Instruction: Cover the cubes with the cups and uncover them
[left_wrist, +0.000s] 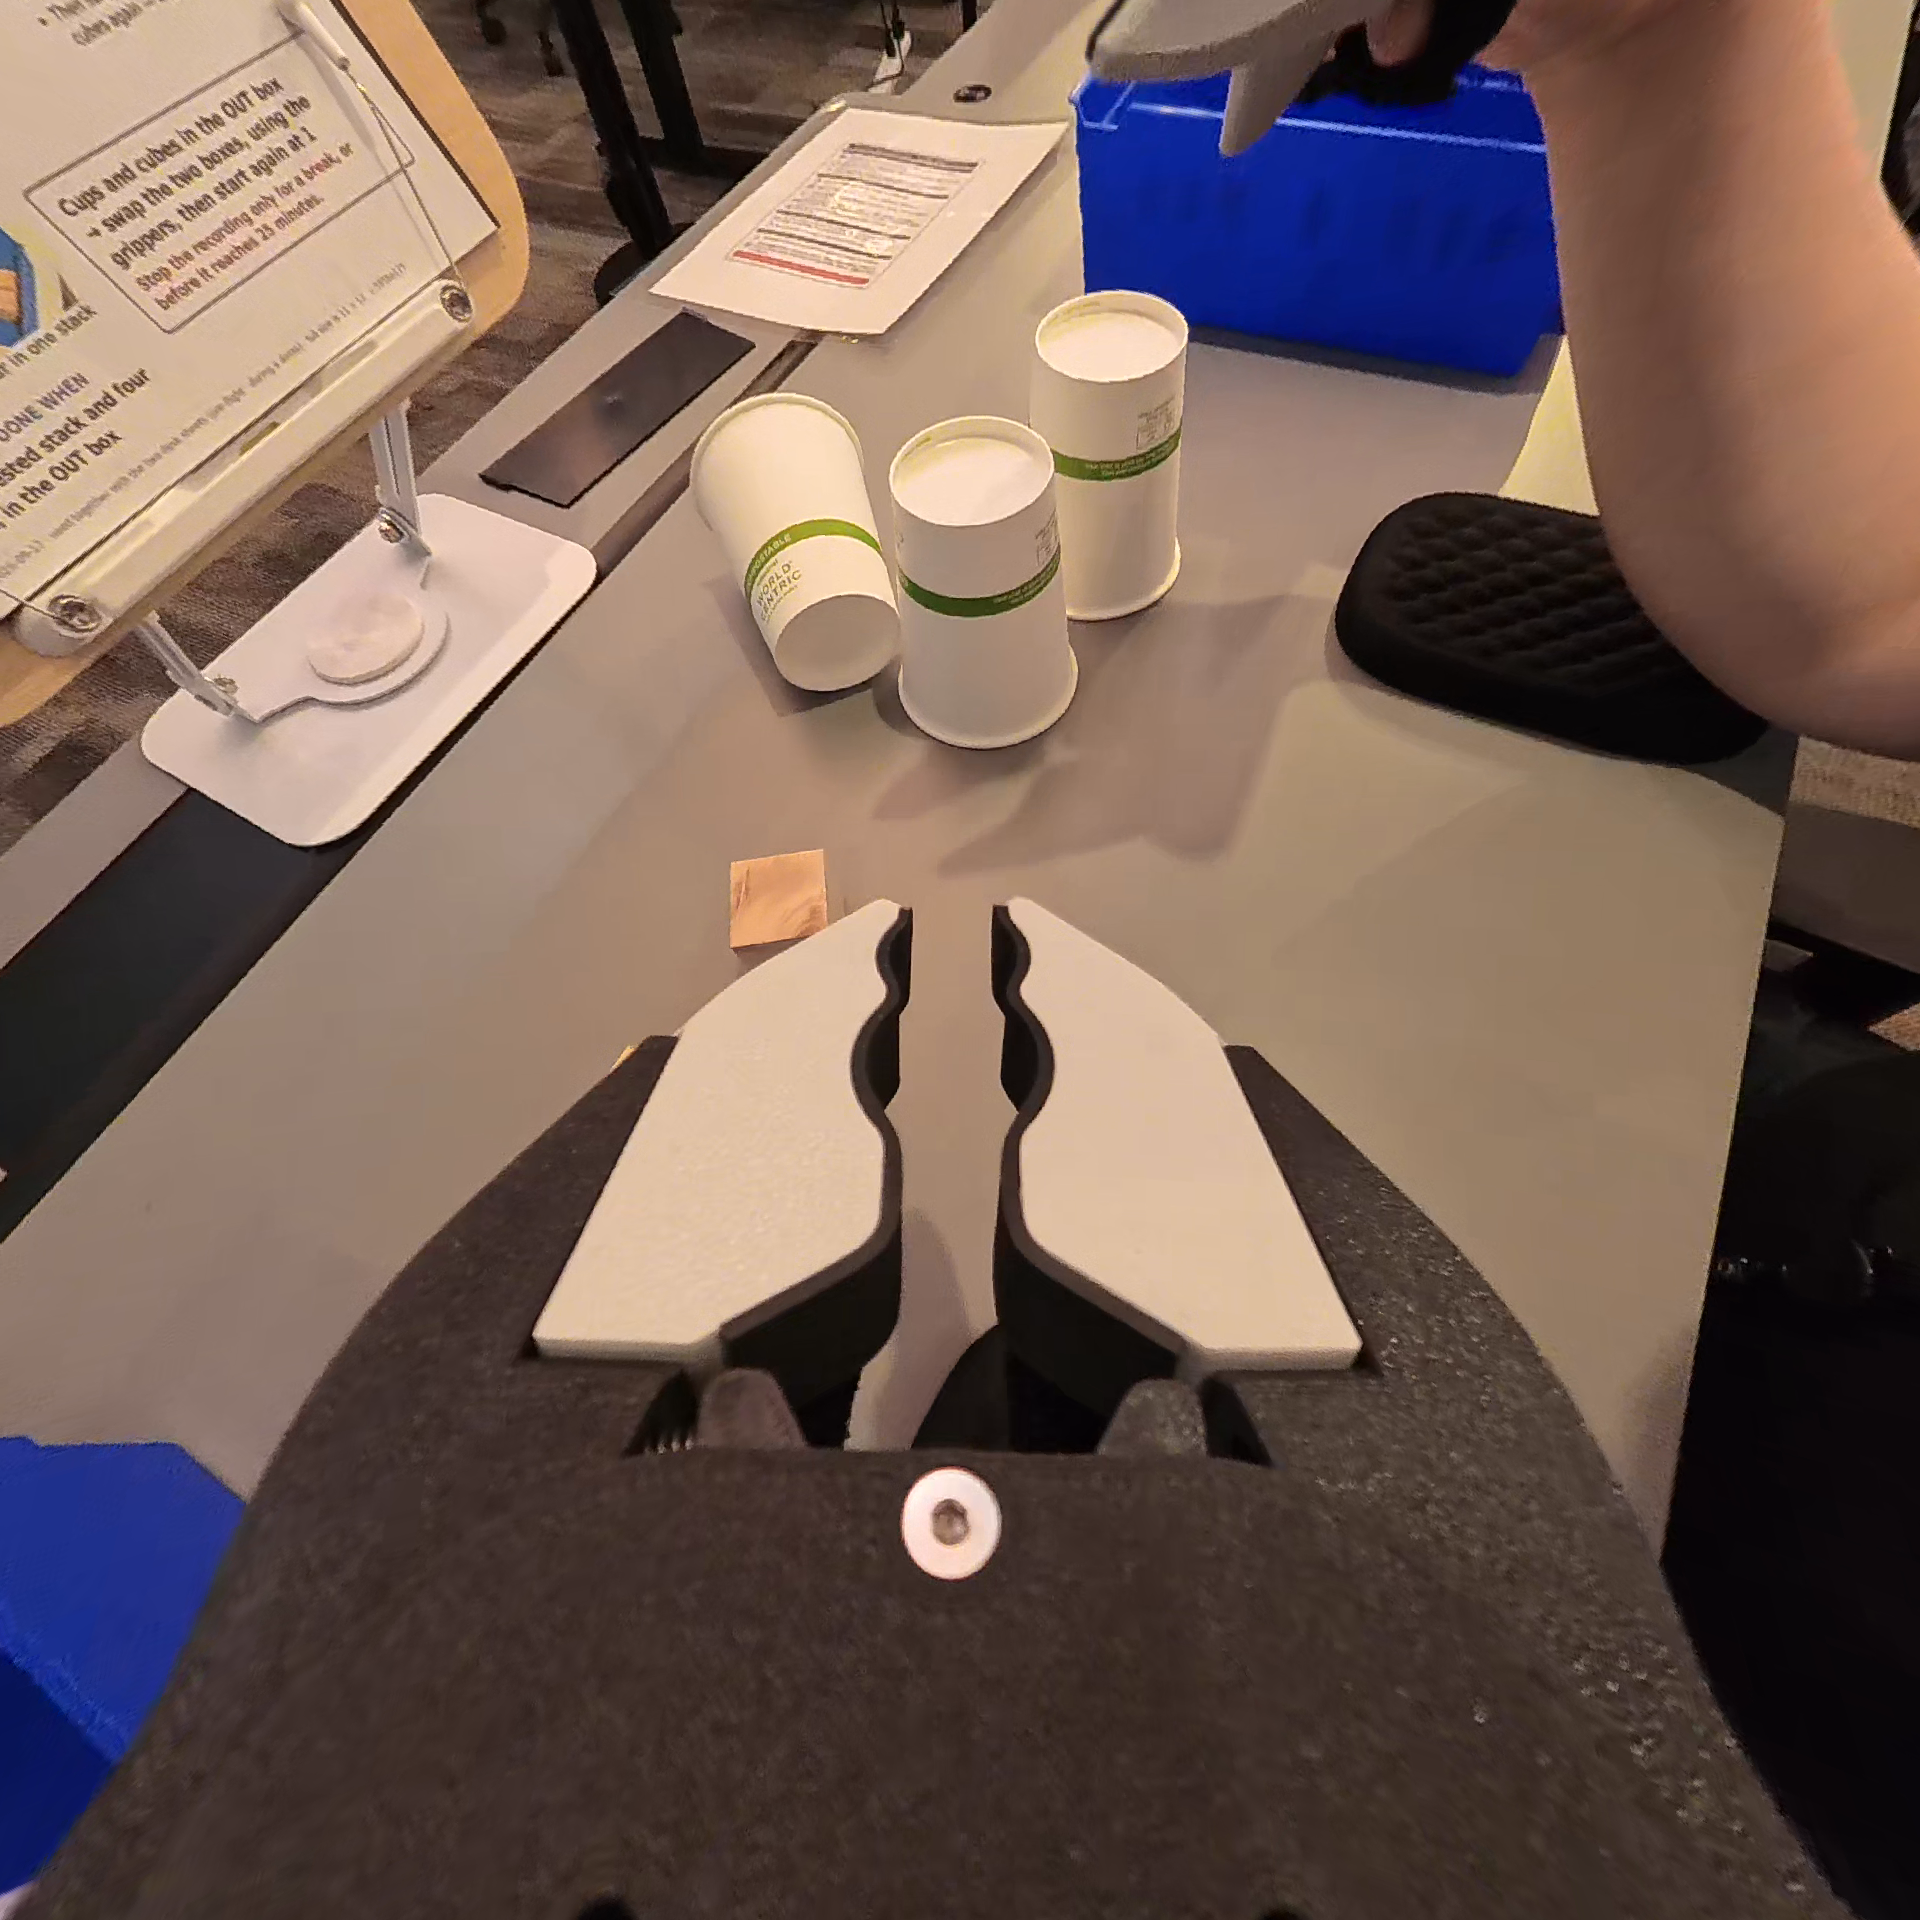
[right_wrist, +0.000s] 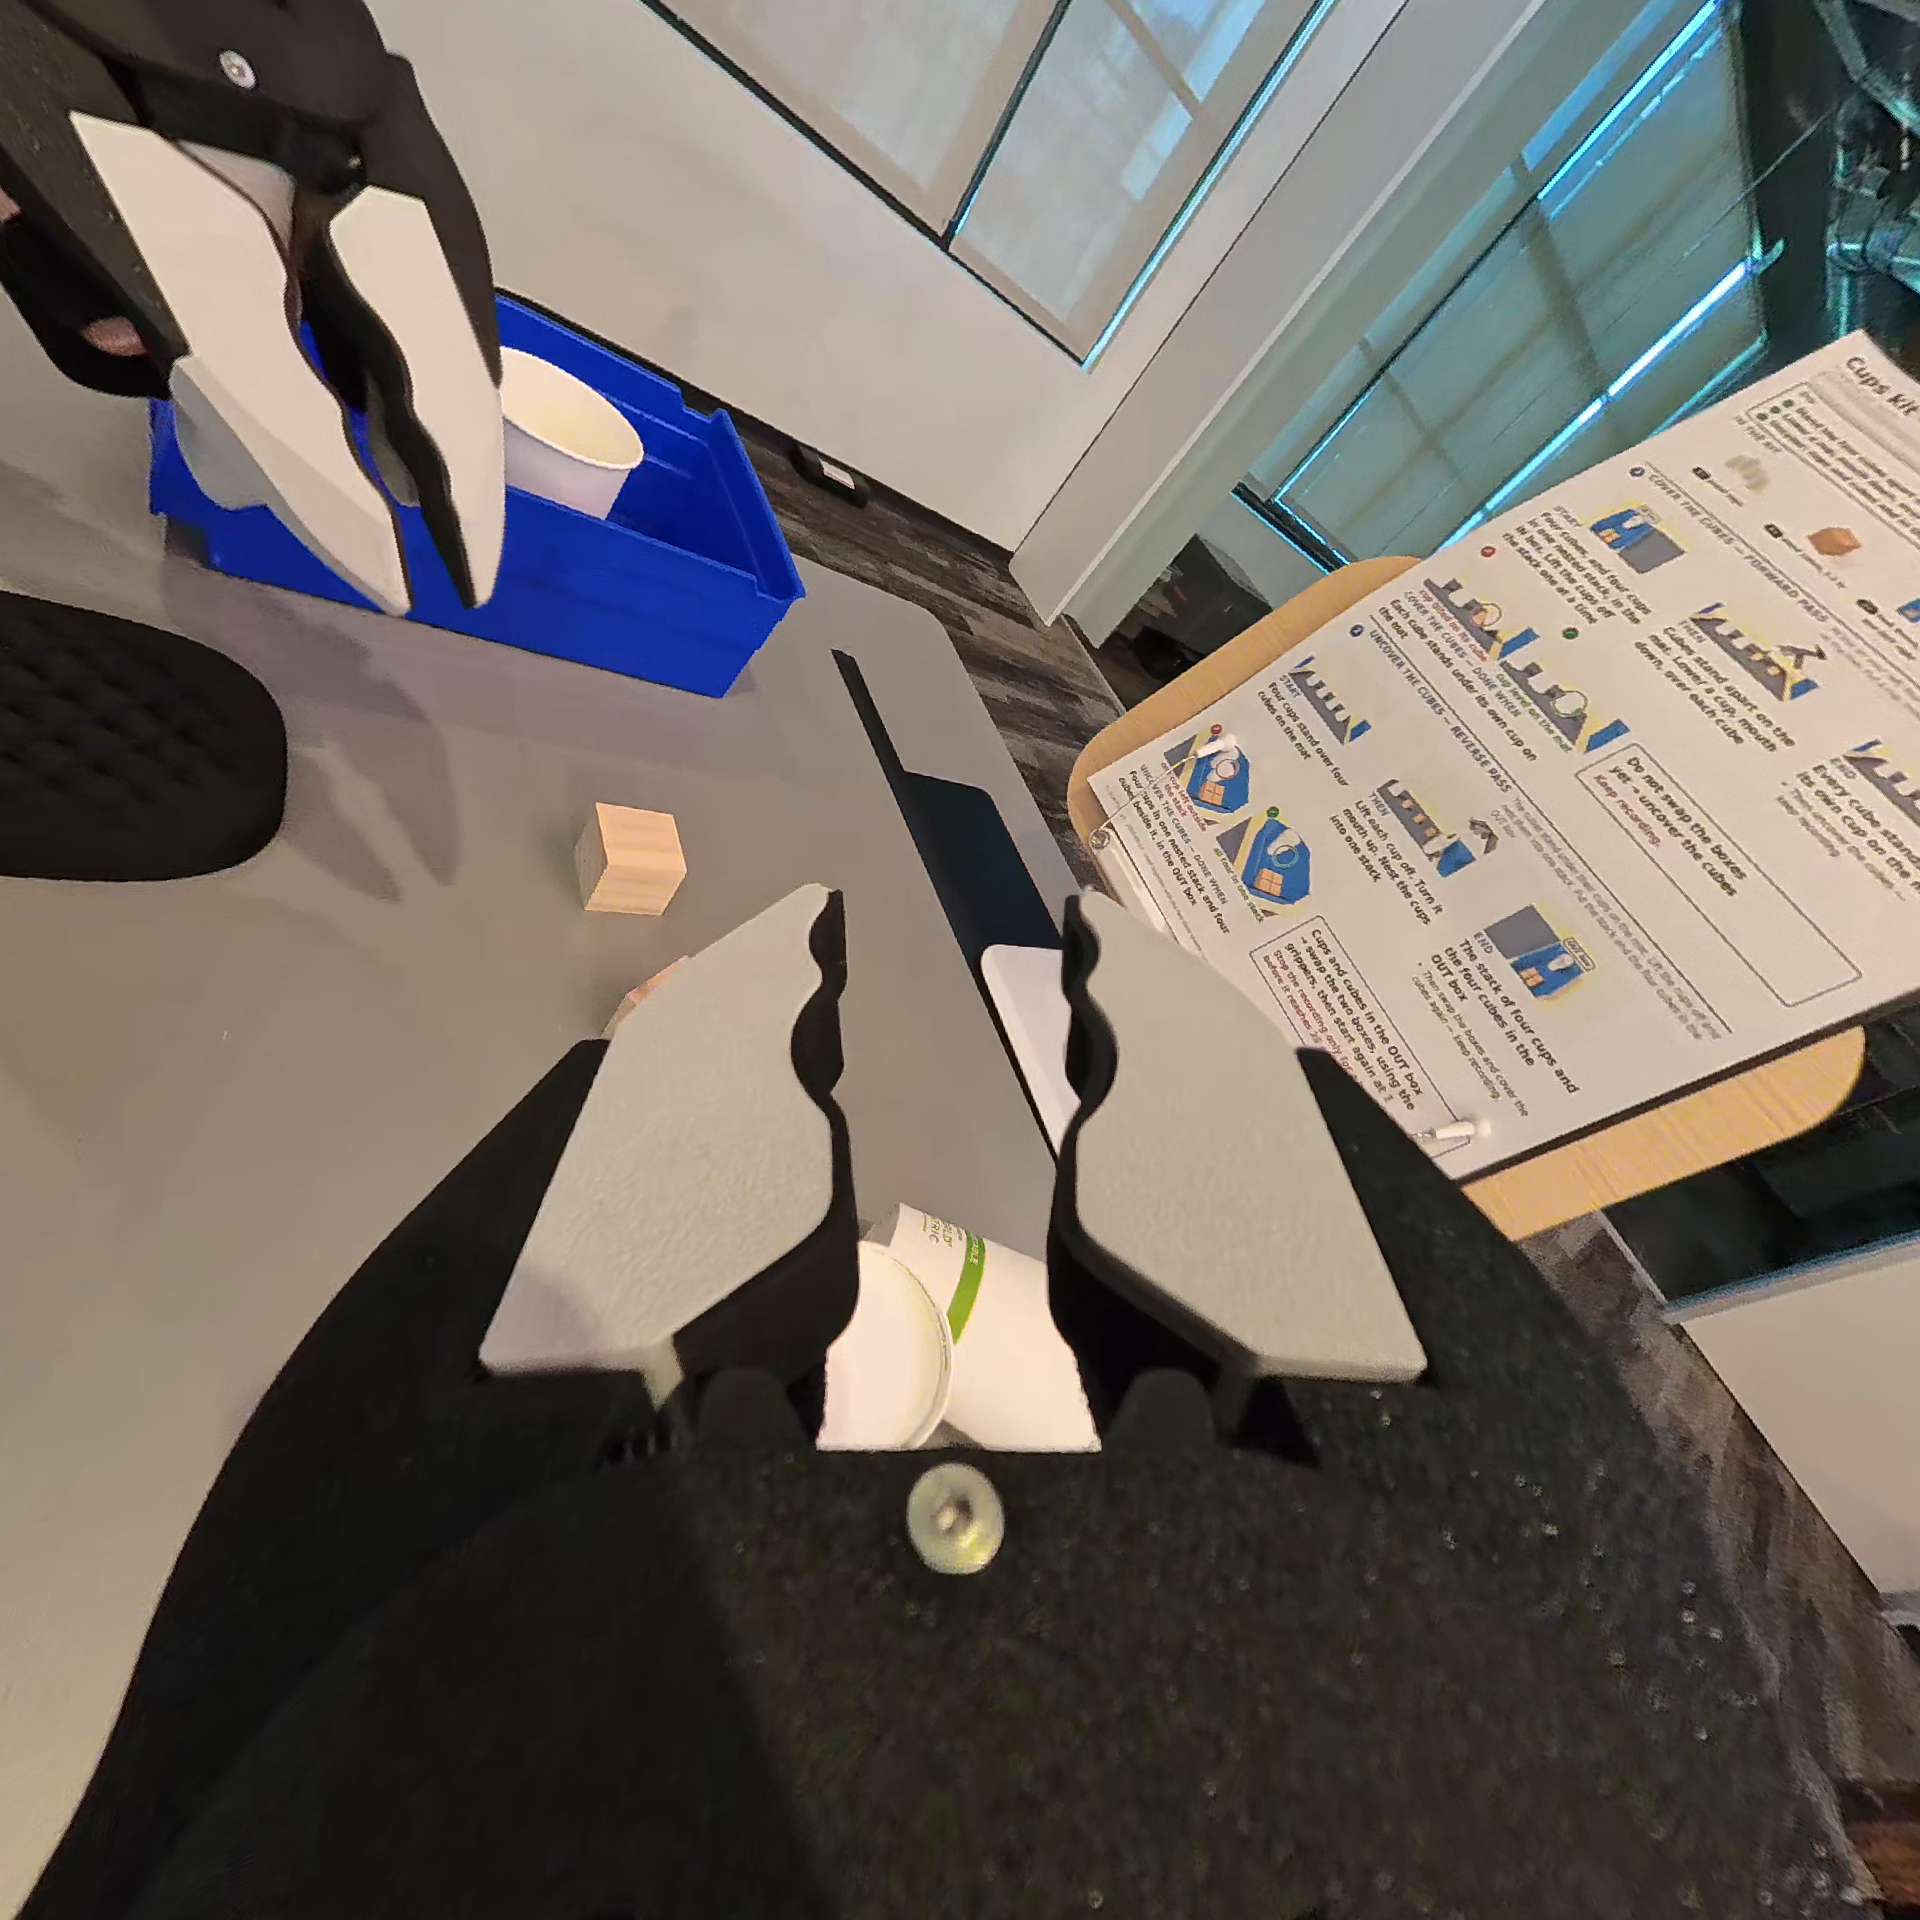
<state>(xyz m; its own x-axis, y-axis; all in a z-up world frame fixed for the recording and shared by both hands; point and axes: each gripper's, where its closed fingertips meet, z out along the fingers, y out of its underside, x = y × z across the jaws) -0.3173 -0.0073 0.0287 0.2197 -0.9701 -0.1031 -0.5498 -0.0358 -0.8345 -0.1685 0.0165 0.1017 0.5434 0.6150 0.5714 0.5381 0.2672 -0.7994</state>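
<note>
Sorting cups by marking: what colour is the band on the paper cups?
Green band on white cups; clearest in the left wrist view.

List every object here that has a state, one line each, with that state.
Left gripper: jaws slightly apart, empty.
Right gripper: open, empty, above the tipped cup.
Tipped cup: on its side, leaning on the near cup.
Near cup: upside down.
Far cup: upside down.
Cube: uncovered.
Cup in the blue bin: mouth up, tilted.
</note>
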